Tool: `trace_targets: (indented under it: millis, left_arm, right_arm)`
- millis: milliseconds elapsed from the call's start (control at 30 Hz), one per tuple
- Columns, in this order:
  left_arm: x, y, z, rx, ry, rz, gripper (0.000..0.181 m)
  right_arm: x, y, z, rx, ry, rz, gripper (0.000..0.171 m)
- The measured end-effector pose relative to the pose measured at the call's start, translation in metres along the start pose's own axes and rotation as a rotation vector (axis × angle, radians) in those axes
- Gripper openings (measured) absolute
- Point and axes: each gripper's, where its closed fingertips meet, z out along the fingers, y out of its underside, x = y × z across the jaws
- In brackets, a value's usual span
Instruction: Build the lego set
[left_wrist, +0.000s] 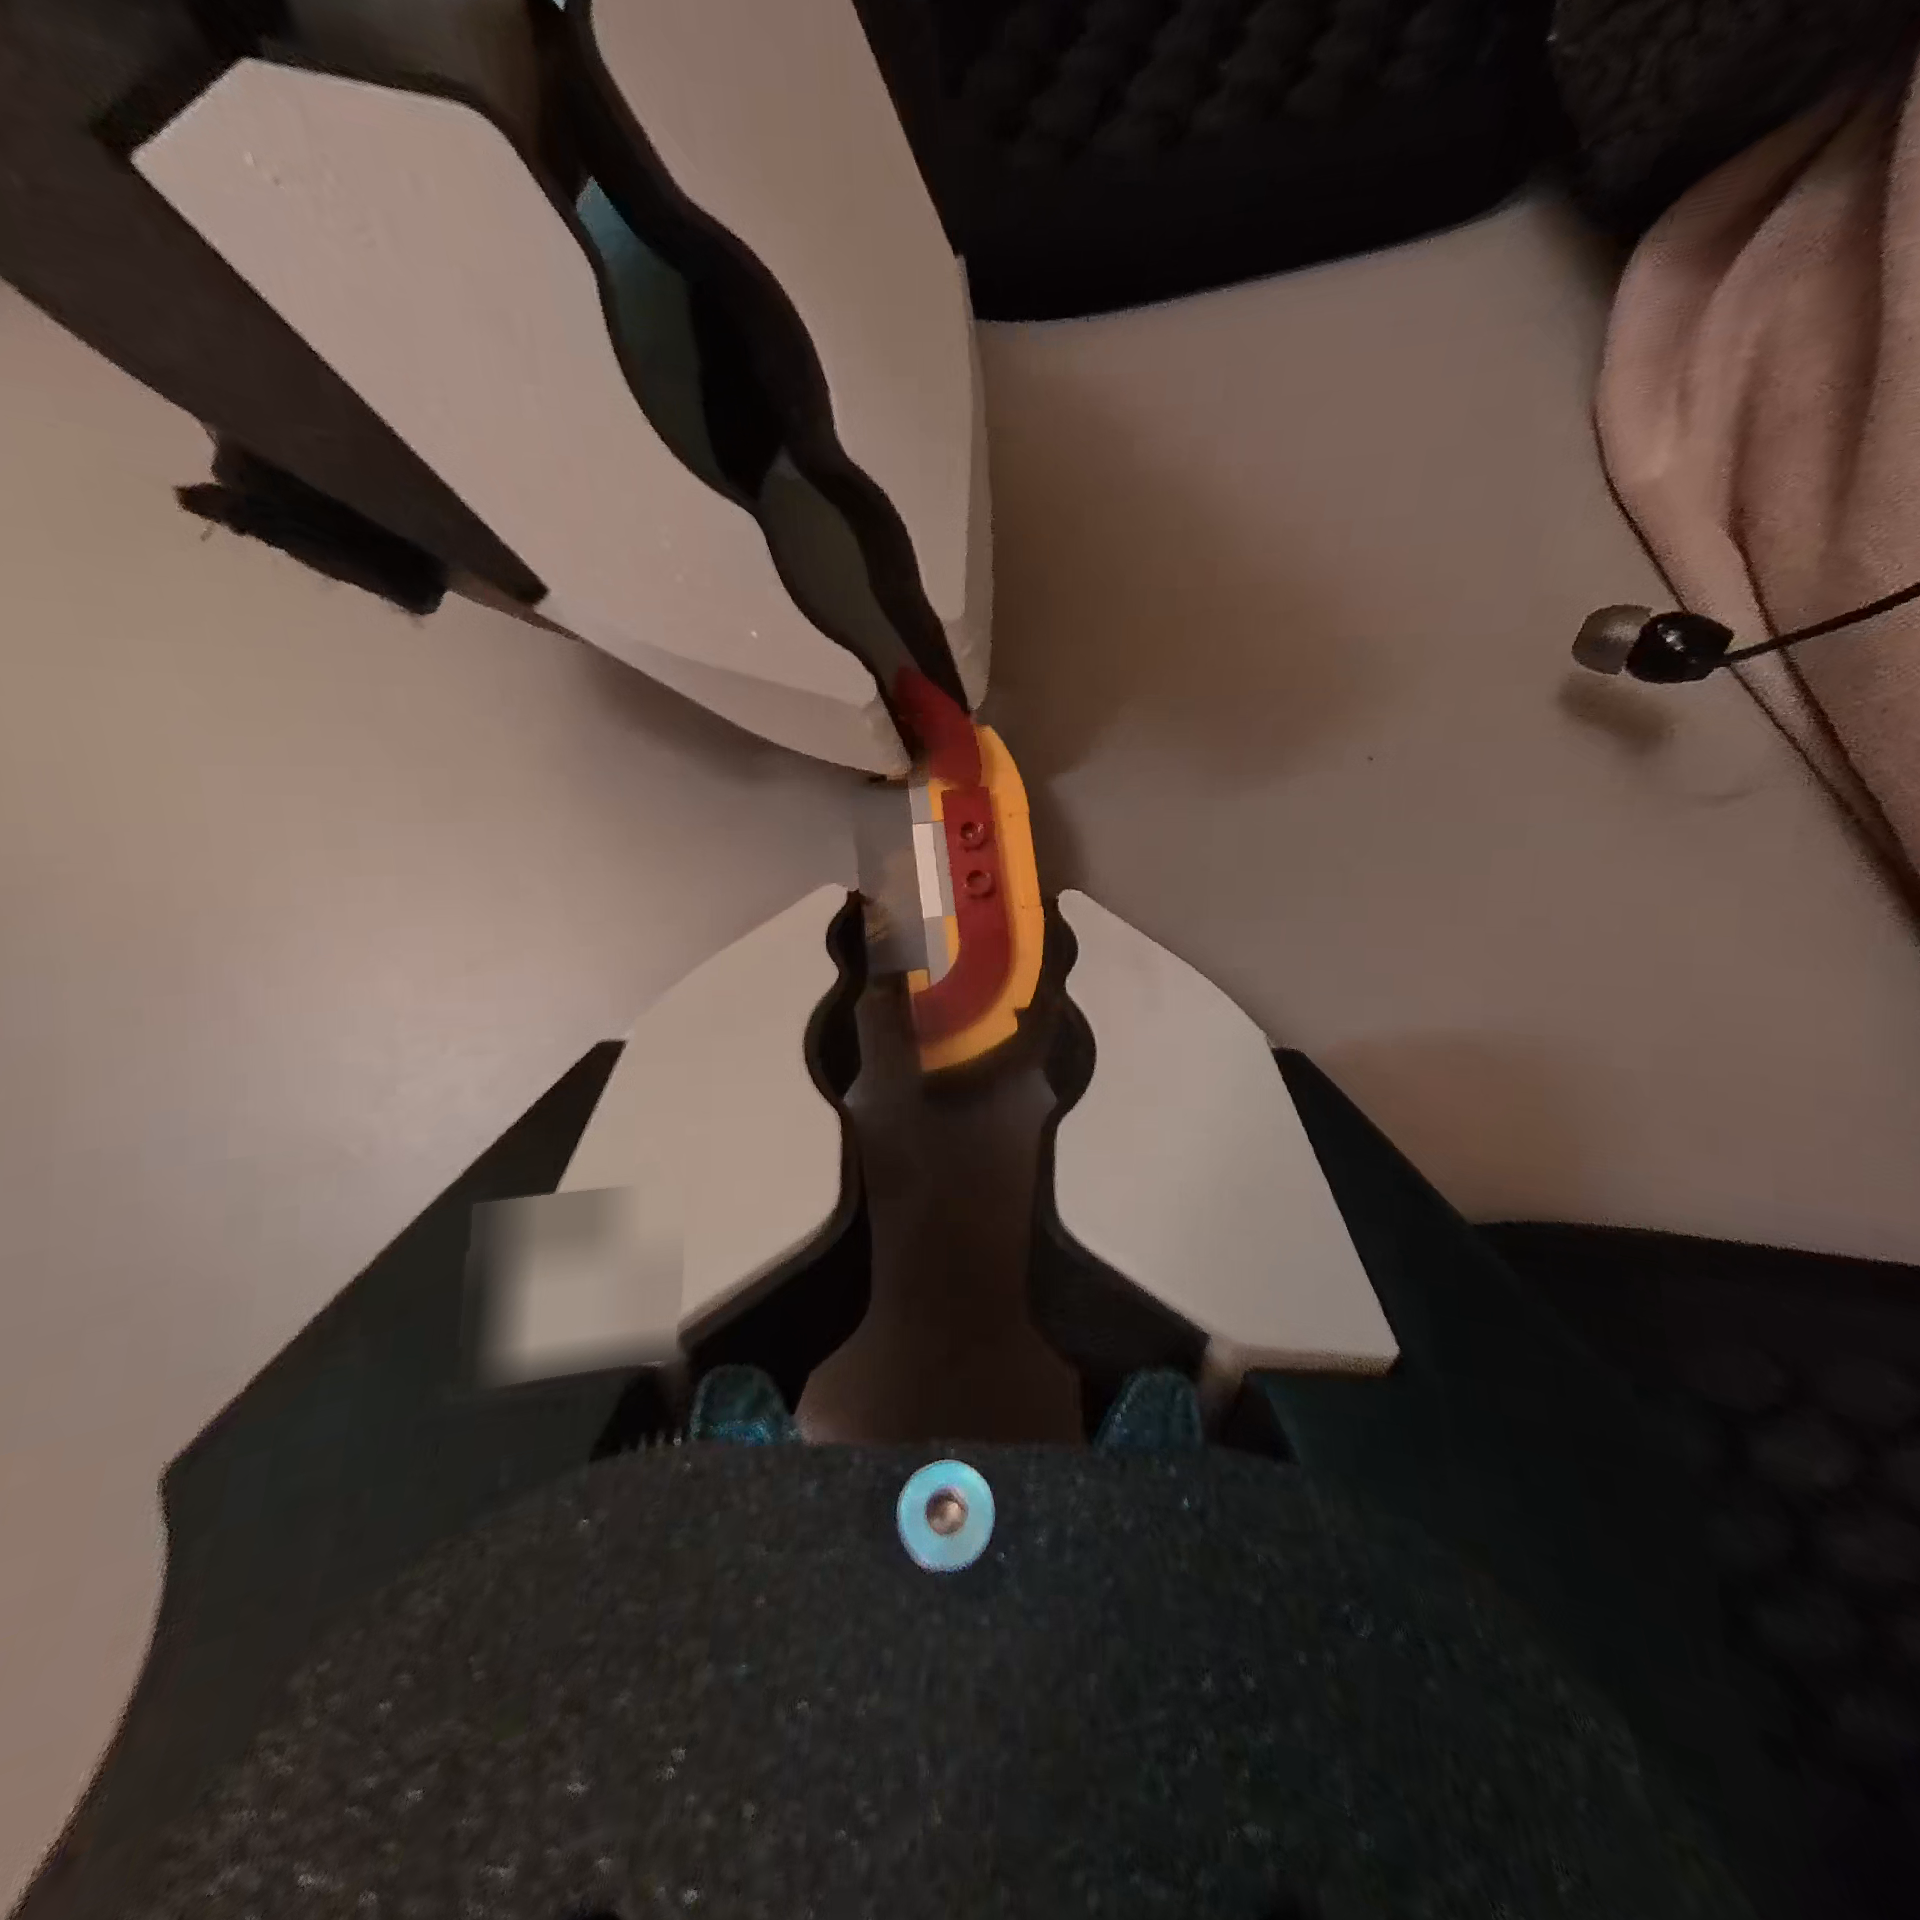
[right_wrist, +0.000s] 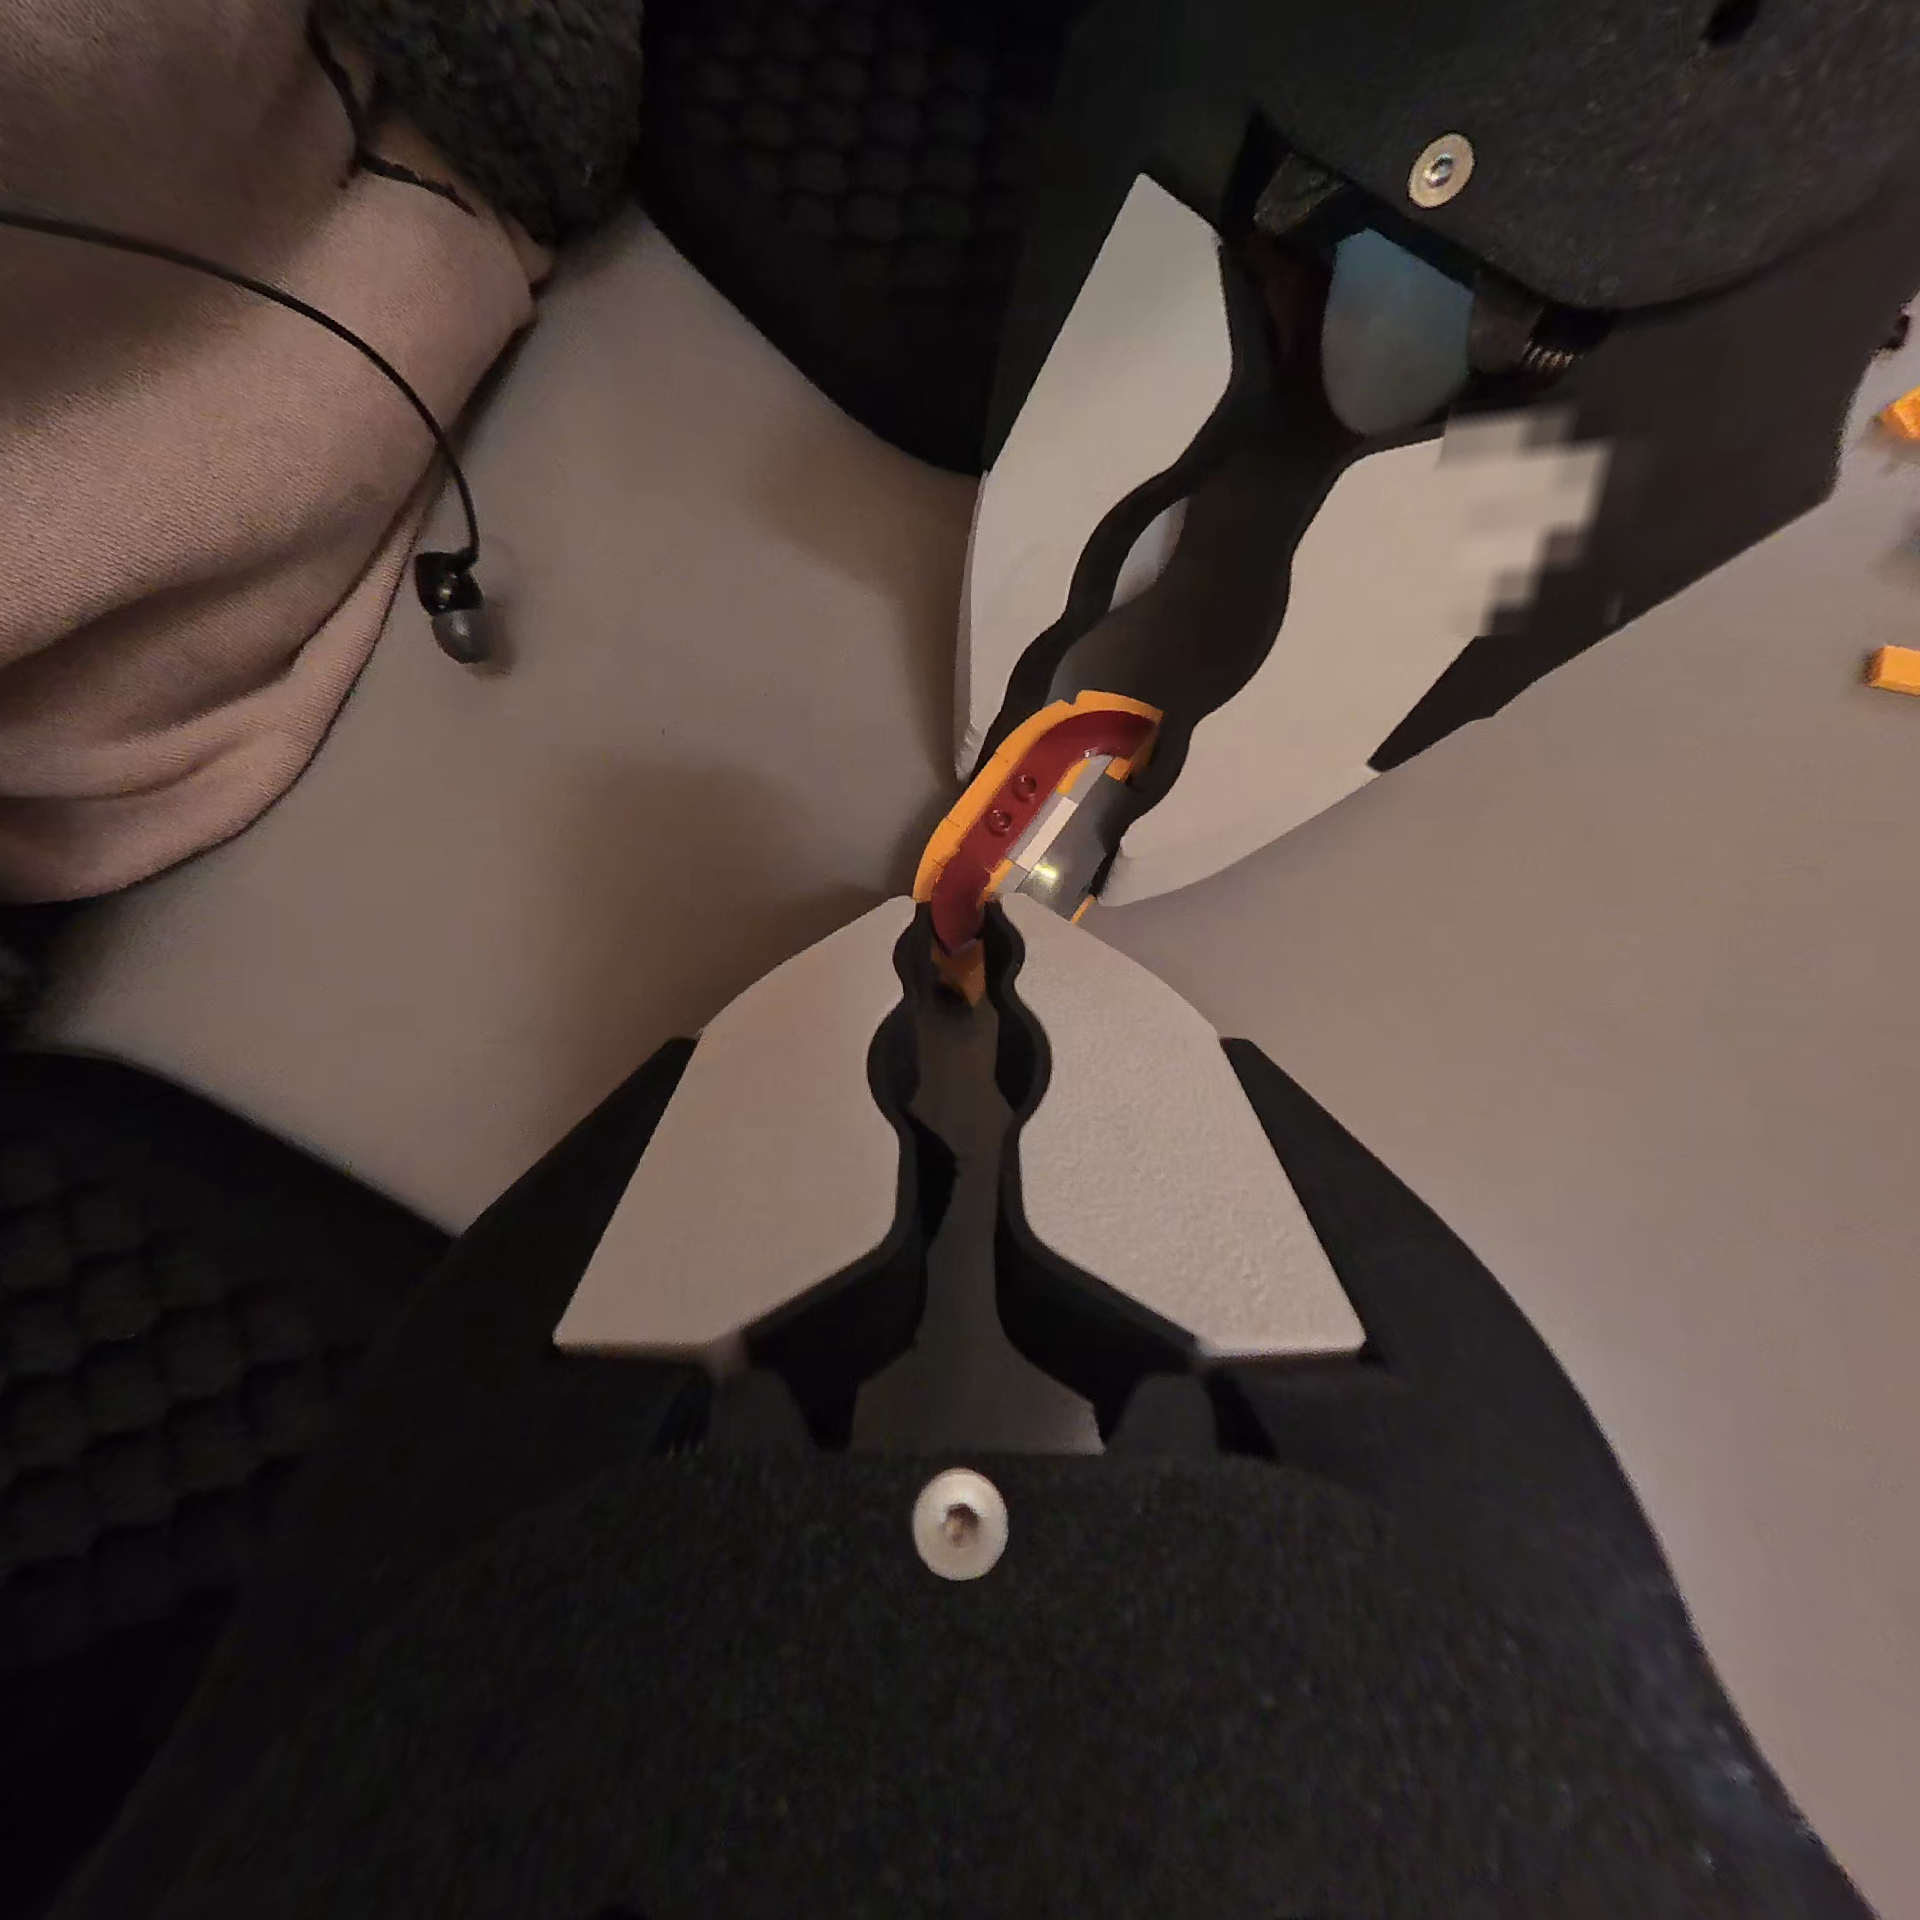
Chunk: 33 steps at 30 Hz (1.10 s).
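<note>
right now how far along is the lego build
Done: a small curved assembly exists, dark red arch pieces seated on an orange base with grey and white bricks alongside. In hand: the left tool grips one end, the right tool pinches the other. Left: loose orange pieces lie unused on the table.

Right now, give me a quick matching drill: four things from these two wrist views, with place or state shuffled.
Things:
1. lego assembly
2. right gripper
3. earbud
4. loose orange pieces

Place or state:
A. lying on the table at the far right edge of the right wrist view
B. held at both ends between the two grippers
C. dangling on a thin black cord
D. fingers shut on the assembly's curved end

Pairs: 1-B, 2-D, 3-C, 4-A
</note>
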Motion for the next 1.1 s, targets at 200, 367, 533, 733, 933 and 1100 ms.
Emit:
trace_targets:
  millis: [200,367,533,733,933,1100]
  left_arm:
    - [0.0008,-0.0002,0.0002,0.006,0.015,0.008,0.032]
    - [0.0033,-0.0006,0.0007,0.010,0.027,0.013,0.031]
    - [0.0039,-0.0006,0.0009,0.012,0.030,0.012,0.032]
    - [0.0043,-0.0008,0.0010,0.017,0.030,0.001,0.031]
    - [0.0044,-0.0009,0.0012,0.013,0.028,-0.020,0.031]
    - [0.0043,-0.0009,0.0013,0.008,0.025,-0.031,0.031]
  right_arm:
    - [-0.0010,-0.0014,0.0017,-0.005,-0.003,0.004,0.009]
    - [-0.0024,-0.0020,0.0024,-0.012,-0.008,0.005,0.013]
    - [-0.0025,-0.0026,0.0029,-0.011,-0.008,0.006,0.015]
    - [-0.0011,-0.0059,-0.0010,0.005,0.016,0.000,0.014]
    - [-0.0021,-0.0025,0.0032,-0.031,0.018,0.003,0.009]
    - [-0.0008,-0.0028,0.0043,-0.041,0.021,0.031,0.008]
